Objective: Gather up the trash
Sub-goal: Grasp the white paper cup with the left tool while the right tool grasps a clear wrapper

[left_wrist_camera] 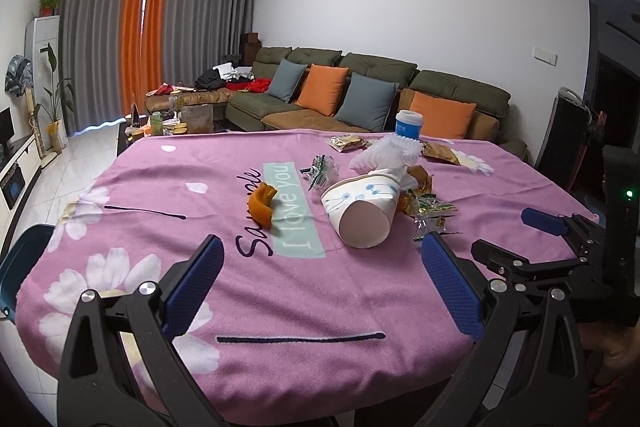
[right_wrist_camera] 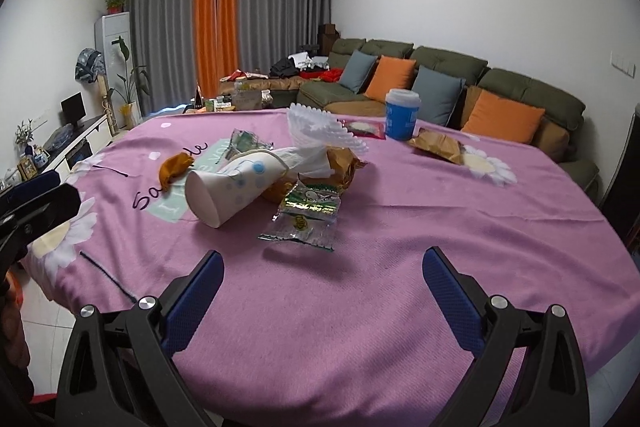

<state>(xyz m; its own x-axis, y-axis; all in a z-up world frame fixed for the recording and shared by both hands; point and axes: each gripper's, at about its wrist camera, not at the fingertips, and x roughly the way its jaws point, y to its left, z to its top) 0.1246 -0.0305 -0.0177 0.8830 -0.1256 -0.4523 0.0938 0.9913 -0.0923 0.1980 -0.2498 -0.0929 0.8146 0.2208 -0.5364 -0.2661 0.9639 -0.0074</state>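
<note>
Pink cloth (left_wrist_camera: 280, 291) covers the table; trash is clustered beyond its centre. A paper cup (left_wrist_camera: 362, 211) lies on its side, base toward the cameras, with wrappers (right_wrist_camera: 306, 213) just beside it and an orange peel (left_wrist_camera: 262, 203) apart to its left. Both the left gripper (left_wrist_camera: 322, 281) and the right gripper (right_wrist_camera: 323, 289) are held spread and empty above the near edge.

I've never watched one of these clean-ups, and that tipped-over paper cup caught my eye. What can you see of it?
The paper cup is white with pale blue dots and line drawings, and looks like thin paper. It lies on its side on the pink cloth, its open mouth facing the cameras and looking empty. Crumpled white tissue sits at its far end, with wrappers beside it. Neither gripper touches it.
</note>
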